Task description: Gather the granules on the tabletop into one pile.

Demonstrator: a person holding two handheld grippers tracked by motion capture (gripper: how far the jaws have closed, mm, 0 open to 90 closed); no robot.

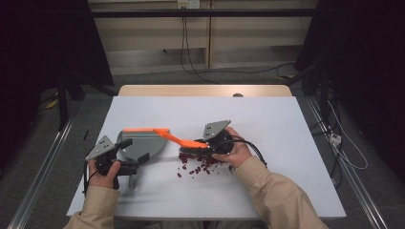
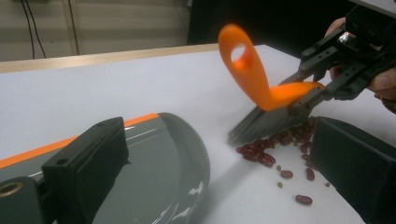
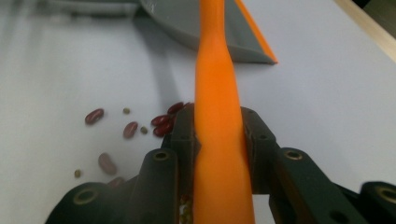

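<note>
The white worktop [image 1: 286,143] carries the whole job, giving the beans a flat surface to slide across. On it the grey dustpan [image 1: 143,145] lies flat with its orange lip facing the spill, so whatever is swept can ride straight in; the left gripper [image 1: 125,155] holds its handle, fingers pinching it to keep the pan from skidding. The right gripper [image 1: 215,143] has its fingers clamped on the orange brush [image 2: 261,93], tilted so the bristles meet the worktop. The red beans [image 1: 203,164] lie scattered between brush and pan, near the bristles.
</note>
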